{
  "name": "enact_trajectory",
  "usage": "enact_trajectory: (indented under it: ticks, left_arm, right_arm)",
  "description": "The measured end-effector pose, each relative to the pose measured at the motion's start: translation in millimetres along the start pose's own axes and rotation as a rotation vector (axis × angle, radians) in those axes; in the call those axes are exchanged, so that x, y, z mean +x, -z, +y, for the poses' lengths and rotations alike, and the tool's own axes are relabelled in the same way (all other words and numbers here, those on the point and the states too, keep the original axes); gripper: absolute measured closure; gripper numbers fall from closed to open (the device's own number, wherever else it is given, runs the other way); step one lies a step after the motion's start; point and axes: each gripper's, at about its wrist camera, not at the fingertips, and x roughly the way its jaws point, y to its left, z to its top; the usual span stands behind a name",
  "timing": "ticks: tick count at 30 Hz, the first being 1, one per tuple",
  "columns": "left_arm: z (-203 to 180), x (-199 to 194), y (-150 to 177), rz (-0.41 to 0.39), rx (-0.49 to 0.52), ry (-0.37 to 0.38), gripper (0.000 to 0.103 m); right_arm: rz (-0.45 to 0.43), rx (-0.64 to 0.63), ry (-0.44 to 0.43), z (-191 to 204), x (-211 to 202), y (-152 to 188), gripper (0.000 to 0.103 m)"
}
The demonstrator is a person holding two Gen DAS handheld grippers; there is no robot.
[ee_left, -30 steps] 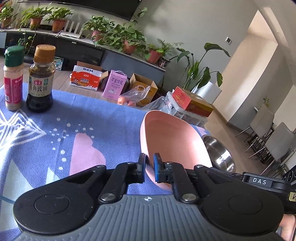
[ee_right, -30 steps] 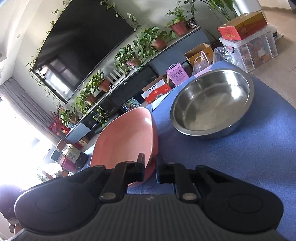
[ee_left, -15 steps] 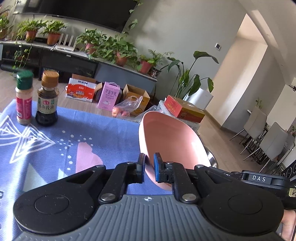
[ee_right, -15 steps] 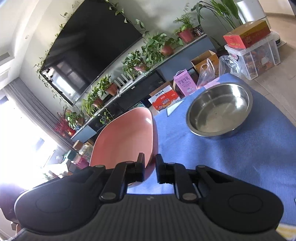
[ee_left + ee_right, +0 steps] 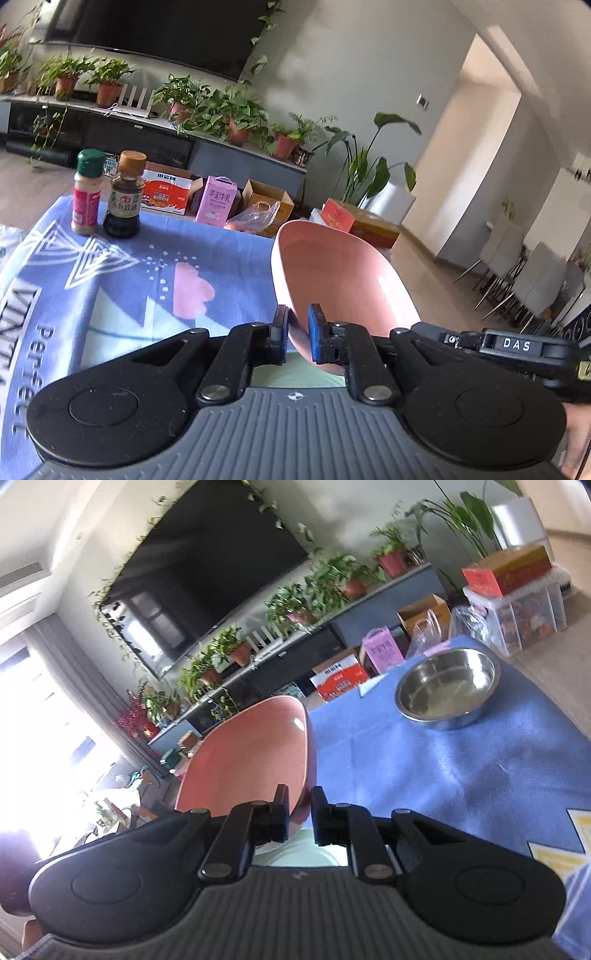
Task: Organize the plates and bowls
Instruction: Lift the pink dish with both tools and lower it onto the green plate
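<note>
Pink dish gripped at two rims, carried clear of the blue tablecloth (image 5: 443,775)

Left gripper (image 5: 297,326) and right gripper (image 5: 298,808) each clamped on an edge of pink dish (image 5: 343,284), raised between them; glossy, shallow, tilted; steel bowl (image 5: 447,686) ahead-right of right gripper, nearer that hand; sauce bottle (image 5: 123,195) far left

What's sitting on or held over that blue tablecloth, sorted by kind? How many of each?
Pink bowls: 1, pink bowl, held at its rim by both grippers
Steel bowls: 1, steel bowl
Bottles: 2, green-capped bottle and brown-capped bottle
Total: 4
</note>
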Motion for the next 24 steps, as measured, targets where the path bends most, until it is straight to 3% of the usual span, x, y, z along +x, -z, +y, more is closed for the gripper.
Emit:
enact_trajectory:
  ticks: [8, 12, 17, 24]
  left_arm:
    - [-4.1, -11.9, 17.0, 0.001, 0.008, -0.016, 0.093]
    - [-5.2, -12.7, 21.2, 0.020, 0.016, 0.003, 0.093]
    - [-9.9, -14.3, 30.1, 0.052, 0.063, -0.024, 0.091]
    - [-2.0, -12.9, 37.1, 0.083, 0.049, -0.034, 0.091]
  right_arm:
    - [0.006, 0.025, -0.008, -5.8, -8.2, 22.1, 0.064]
    - [0.016, 0.046, -0.009, -12.6, -13.3, 31.6, 0.064]
    - [0.035, 0.039, 0.003, -10.0, -12.1, 35.3, 0.063]
    - [0.066, 0.023, 0.005, -11.1, -10.7, 42.8, 0.062]
